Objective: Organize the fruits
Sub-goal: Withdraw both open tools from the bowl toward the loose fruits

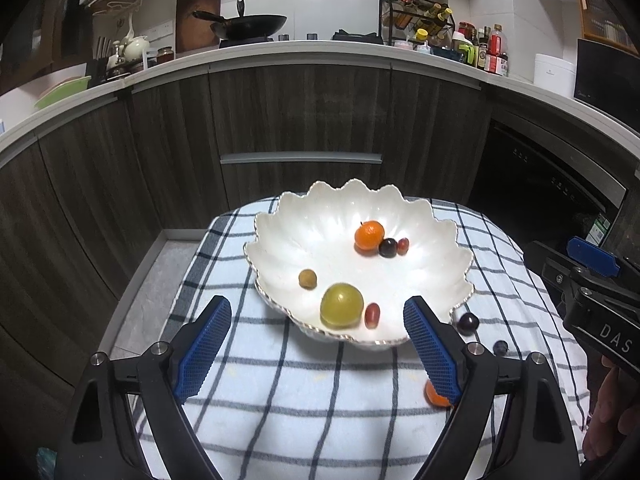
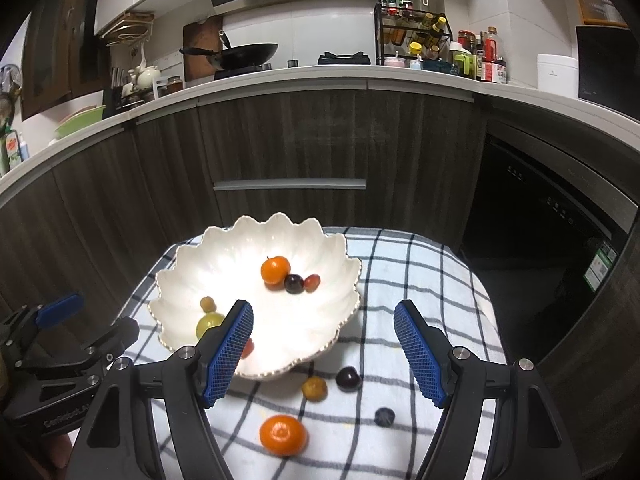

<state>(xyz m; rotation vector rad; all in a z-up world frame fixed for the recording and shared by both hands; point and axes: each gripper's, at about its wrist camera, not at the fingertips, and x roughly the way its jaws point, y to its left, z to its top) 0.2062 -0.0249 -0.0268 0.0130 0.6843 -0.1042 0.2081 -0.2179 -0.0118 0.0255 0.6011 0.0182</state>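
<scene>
A white scalloped bowl (image 1: 312, 232) (image 2: 320, 308) stands on a checked cloth (image 1: 280, 392). In it lie a mandarin (image 1: 369, 235) (image 2: 275, 269), a dark plum (image 1: 387, 247), a red grape (image 1: 403, 245), a small brown fruit (image 1: 307, 279), a green fruit (image 1: 341, 305) and another red grape (image 1: 372, 315). On the cloth in front of the bowl lie a mandarin (image 2: 283, 435), a brown fruit (image 2: 314, 388), a dark plum (image 2: 348, 378) and a blueberry (image 2: 384, 417). My left gripper (image 1: 318, 316) is open and empty before the bowl's near rim. My right gripper (image 2: 324, 320) is open and empty above the loose fruit.
The cloth covers a small table whose edges drop off on all sides. Dark wood cabinets (image 1: 300, 120) and a dishwasher (image 2: 540, 248) stand behind it. A worktop holds a wok (image 1: 252, 24) and a bottle rack (image 1: 416, 16). A hand (image 1: 612, 420) grips the right tool.
</scene>
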